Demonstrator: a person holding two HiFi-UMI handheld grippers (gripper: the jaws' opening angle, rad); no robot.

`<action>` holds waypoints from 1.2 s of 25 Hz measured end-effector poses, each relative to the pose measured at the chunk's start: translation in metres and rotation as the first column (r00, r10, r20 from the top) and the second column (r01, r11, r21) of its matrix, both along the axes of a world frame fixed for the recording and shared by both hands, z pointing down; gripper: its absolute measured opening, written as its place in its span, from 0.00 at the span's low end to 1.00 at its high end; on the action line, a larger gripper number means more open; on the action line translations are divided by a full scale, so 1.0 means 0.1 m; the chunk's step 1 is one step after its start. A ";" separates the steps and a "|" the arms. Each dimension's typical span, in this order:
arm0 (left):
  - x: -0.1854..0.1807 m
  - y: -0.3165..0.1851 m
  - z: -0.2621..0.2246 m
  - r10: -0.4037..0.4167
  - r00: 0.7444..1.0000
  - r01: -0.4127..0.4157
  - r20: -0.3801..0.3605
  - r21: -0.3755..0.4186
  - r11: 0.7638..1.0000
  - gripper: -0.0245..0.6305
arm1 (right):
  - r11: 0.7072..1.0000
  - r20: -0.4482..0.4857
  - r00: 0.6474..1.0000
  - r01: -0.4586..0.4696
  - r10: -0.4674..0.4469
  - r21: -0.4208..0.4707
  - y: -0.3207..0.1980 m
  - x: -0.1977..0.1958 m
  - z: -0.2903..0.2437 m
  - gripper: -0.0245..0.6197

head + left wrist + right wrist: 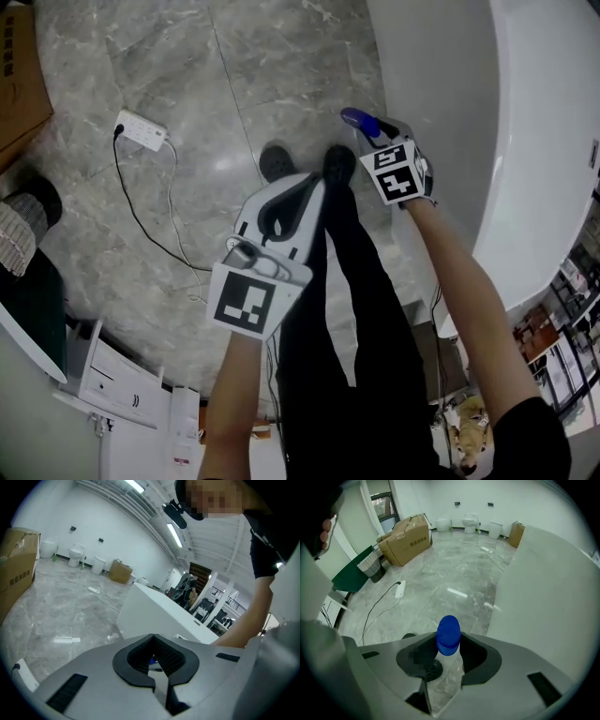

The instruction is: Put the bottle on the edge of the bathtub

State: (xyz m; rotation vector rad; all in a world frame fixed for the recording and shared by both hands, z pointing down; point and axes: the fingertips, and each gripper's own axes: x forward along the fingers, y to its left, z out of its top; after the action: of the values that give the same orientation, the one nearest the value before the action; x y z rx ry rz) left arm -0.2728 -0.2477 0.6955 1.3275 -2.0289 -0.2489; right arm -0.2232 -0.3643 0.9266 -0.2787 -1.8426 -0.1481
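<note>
The bottle (449, 641), clear with a blue cap, is clamped by the neck between the jaws of the right gripper (450, 651), cap poking out past the pads. It hangs in the air above the floor (234, 75), just beside the outer wall of the tub (539, 141) and not on its rim. From the head view the cap shows just beyond that gripper's marker cube (397, 172), close to the tub's curved white side.

The left gripper (153, 639) is off to the other side of the person's legs (342, 281), held over the grey marble. Its jaw tips are pressed together with nothing between them.

The person's dark shoes (277, 161) stand on the tiles just ahead of the left gripper. Further left a white power strip (141, 129) lies on the floor with a black cord (141, 220) trailing from it. A cardboard box (19, 75) sits at the far left edge.
</note>
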 end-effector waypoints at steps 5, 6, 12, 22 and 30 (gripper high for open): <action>-0.18 0.05 0.38 -0.063 0.998 0.062 -0.029 -0.024 0.998 0.05 | 1.000 -0.034 0.999 0.011 -0.010 0.024 -0.07 -0.17 0.50 0.26; -0.22 0.05 0.45 -0.069 0.997 0.068 -0.032 -0.027 0.997 0.05 | 0.999 -0.037 0.999 0.017 -0.016 0.032 -0.08 -0.21 0.60 0.26; -0.36 0.08 0.87 -0.095 0.994 0.092 -0.054 -0.047 0.995 0.05 | 0.997 -0.065 0.997 0.050 -0.046 0.061 -0.14 -0.42 1.17 0.26; -0.48 0.02 1.35 -0.066 0.997 0.065 -0.032 -0.050 0.997 0.05 | 0.986 -0.101 0.992 0.087 -0.073 0.140 -0.37 -0.69 1.82 0.26; -0.45 0.07 1.63 -0.071 0.996 0.068 -0.051 -0.062 0.996 0.05 | 0.971 -0.132 0.984 0.143 -0.118 0.194 -0.50 -0.73 2.21 0.26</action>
State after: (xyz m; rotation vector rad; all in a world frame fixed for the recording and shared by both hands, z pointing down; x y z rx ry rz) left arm -0.3176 -0.2411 0.8587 1.2024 -2.0240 -0.2499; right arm -0.2965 -0.4143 1.1472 -0.2607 -1.6755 -0.4003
